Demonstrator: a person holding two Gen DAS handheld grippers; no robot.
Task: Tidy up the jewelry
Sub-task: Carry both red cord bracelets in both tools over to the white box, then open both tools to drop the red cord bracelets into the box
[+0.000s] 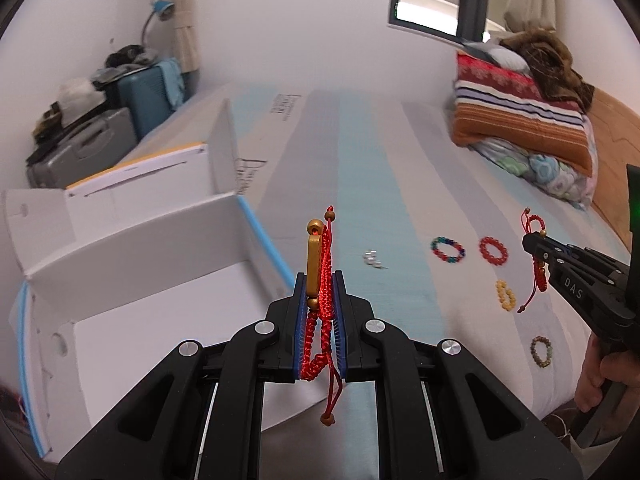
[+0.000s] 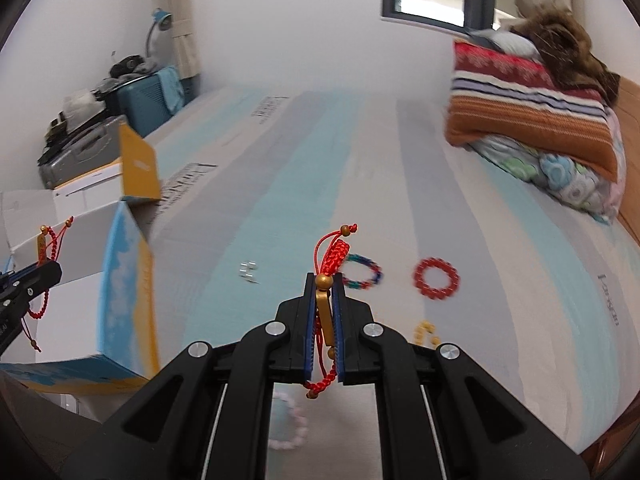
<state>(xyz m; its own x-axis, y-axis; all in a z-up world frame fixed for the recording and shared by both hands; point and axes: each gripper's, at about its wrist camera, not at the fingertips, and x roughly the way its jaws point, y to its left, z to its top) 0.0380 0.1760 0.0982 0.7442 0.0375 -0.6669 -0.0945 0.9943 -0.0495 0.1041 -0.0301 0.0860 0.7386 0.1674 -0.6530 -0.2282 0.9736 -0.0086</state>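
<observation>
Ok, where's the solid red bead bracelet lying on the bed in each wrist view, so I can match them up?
Left wrist view: the red bead bracelet lies right of centre on the bed, just left of the right claw.
Right wrist view: it lies right of centre, beyond the claw tips.
Shared landmark: the multicoloured bead bracelet lies immediately to its left in both views.

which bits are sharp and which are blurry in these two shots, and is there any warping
Left wrist view: the left gripper and its red bracelet are sharp, while the box and bed smear. Right wrist view: the right gripper is crisp, the red bead ring soft. Both bend toward dark round corners.
</observation>
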